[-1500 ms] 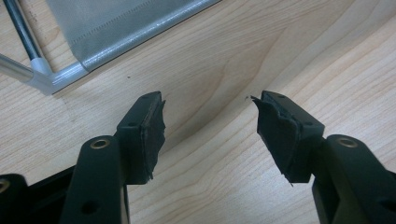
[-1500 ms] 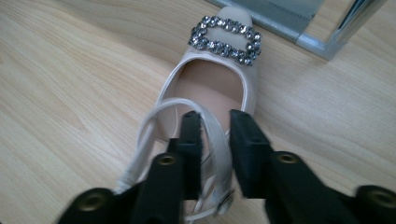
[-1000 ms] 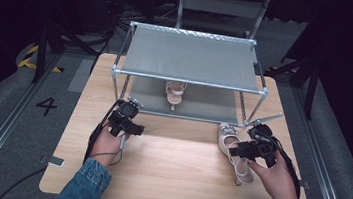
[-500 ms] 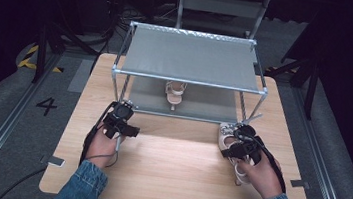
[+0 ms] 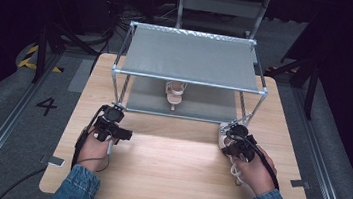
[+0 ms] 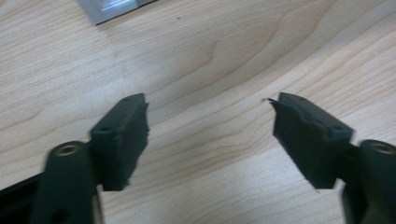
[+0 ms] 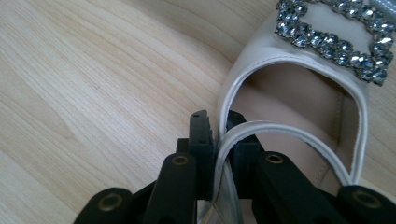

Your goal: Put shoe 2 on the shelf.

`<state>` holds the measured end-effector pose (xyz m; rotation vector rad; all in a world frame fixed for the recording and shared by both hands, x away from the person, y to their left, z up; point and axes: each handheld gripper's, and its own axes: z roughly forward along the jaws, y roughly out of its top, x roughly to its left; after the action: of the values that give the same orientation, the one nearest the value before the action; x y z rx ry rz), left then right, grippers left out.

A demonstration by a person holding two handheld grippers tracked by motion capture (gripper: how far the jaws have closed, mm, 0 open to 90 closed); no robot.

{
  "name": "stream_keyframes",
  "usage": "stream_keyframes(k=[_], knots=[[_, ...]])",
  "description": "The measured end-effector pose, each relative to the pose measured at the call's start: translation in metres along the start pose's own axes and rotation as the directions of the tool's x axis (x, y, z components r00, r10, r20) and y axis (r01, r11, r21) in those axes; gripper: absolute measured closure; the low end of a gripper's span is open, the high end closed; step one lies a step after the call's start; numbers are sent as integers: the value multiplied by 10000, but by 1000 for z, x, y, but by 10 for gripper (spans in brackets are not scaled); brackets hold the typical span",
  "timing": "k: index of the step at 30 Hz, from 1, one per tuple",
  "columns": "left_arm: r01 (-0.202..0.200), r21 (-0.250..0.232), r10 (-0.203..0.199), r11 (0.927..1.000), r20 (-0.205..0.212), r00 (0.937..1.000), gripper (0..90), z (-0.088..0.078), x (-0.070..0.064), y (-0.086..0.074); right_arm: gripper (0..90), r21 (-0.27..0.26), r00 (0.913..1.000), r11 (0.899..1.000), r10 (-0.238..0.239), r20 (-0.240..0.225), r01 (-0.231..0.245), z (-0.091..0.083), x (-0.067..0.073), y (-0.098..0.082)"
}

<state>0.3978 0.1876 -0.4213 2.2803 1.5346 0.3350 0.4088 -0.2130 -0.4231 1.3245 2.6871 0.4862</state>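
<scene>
The right gripper (image 7: pixel 216 140) has just clamped the sandal's (image 7: pixel 299 88) strap; next, lift toward the rack (image 5: pixel 192 56). Left gripper (image 6: pixel 210 135) jaws have just spread wide, empty.

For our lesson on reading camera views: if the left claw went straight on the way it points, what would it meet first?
Probably the bare wooden tabletop: the open left claw has nothing between its jaws, and only the wood shows ahead, though depth is unclear.
</scene>
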Motion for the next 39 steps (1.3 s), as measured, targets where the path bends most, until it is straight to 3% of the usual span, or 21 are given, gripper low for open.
stream_keyframes(k=[2, 4, 6, 10, 15, 21, 26, 39], knots=[[9, 73, -9, 10000, -58, 10000, 157, 0, 2, -2, 841, -22, 10000, 10000, -44, 81, 44, -1, 1, -1], [4, 169, -9, 9999, 301, 9995, 163, 0, 5, -3, 844, -54, 9998, 10000, -75, 164, 76, -2, 1, -1], [-116, 212, 108, 9997, 392, 9992, 161, -1, 6, -5, 846, -87, 9995, 9999, -99, 312, 102, -4, 2, -2], [28, 384, -45, 9993, 451, 9990, 169, -2, 9, -10, 848, -195, 9958, 9997, -153, 904, 171, -10, 4, 1], [125, 625, -150, 9980, 394, 9991, 182, -1, 13, -17, 850, -634, 9969, 9980, 7, 783, 43, -19, 2, 8], [414, 682, -423, 9968, 113, 9990, 167, -2, 20, -24, 850, -1061, 9984, 9941, -180, 534, 236, -33, 3, 24], [575, 735, -577, 9956, 0, 9983, 169, -4, 24, -27, 850, -1226, 9968, 9909, -474, 640, 550, -40, 5, 45], [730, 740, -726, 9946, -72, 9973, 169, -5, 31, -32, 850, -1184, 9925, 9885, -838, 893, 941, -20, 8, 88]])
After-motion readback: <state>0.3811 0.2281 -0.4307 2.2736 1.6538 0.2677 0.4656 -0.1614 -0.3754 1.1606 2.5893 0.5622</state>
